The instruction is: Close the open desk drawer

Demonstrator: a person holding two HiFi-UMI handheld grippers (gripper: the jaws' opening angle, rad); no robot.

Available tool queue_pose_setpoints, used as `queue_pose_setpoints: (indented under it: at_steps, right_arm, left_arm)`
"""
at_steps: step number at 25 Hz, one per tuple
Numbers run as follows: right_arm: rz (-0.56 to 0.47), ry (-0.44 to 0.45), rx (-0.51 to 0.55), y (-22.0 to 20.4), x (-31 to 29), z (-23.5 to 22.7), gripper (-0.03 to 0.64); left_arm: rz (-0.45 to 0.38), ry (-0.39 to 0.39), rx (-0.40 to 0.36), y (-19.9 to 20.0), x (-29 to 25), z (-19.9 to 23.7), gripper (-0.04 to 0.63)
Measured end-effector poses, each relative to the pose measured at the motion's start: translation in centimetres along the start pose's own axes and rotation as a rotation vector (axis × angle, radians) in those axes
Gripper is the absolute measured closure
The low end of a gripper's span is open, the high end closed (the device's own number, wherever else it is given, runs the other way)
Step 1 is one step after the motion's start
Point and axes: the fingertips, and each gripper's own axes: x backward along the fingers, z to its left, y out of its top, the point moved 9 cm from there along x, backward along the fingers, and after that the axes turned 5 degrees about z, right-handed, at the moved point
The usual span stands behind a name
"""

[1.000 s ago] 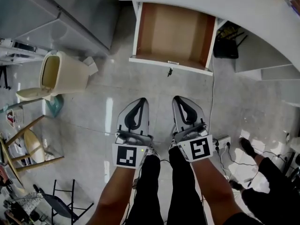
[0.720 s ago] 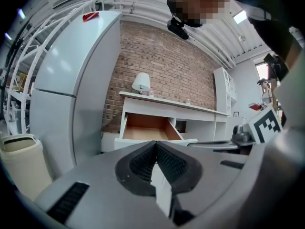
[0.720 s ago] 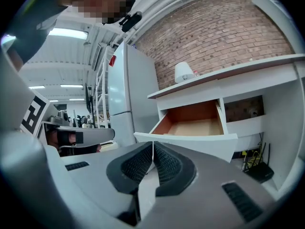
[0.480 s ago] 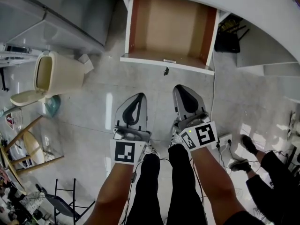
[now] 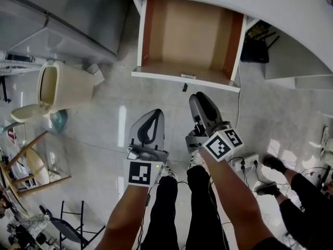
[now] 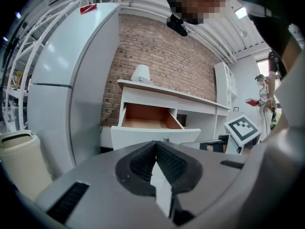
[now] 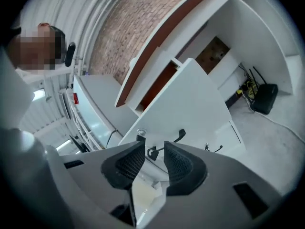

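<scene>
Task entered as not yet begun in effect. Found drawer (image 5: 187, 76) pulled well out from under the white desk top (image 5: 250, 4), ahead of both grippers and touched by neither. Judged the whole closing push as left to do.

Well off to the left of the left gripper: noted a cream plastic bin (image 5: 65, 85), rounded, matt, open at the top. Beyond it, a tall grey cabinet (image 6: 71, 80) with smooth flat faces.

Logged left gripper (image 5: 154, 113) with jaws pressed together and nothing between them. Grey moulded shells, black ribbed pads (image 6: 143, 161) meeting in a pointed seam.

Ahead, between the lines of the two grippers: saw drawer as a shallow empty box with white painted front and sides and a flat brown board bottom. Small round metal lock (image 6: 165, 138) at centre of the front. Below it a small dark key-like piece (image 5: 184, 87), too small to name surely.

Caught right gripper (image 5: 197, 97) rolled onto its side, jaws opening, pads apart. Nothing held between them, only the drawer's white front beyond the gap. Placed it nearer that front than the left gripper, short of contact.

Below both grippers: pale glossy floor tiles (image 5: 104, 134).
</scene>
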Motion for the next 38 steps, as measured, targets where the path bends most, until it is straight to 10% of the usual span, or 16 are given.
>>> queue_pose_setpoints:
  at_steps: [38]
  right_arm:
    - [-0.049,0.064,-0.246,1.0,-4.7,-5.3,0.537]
  left_arm:
    - [0.049,0.006,0.025,-1.8,-1.7,0.6,0.589]
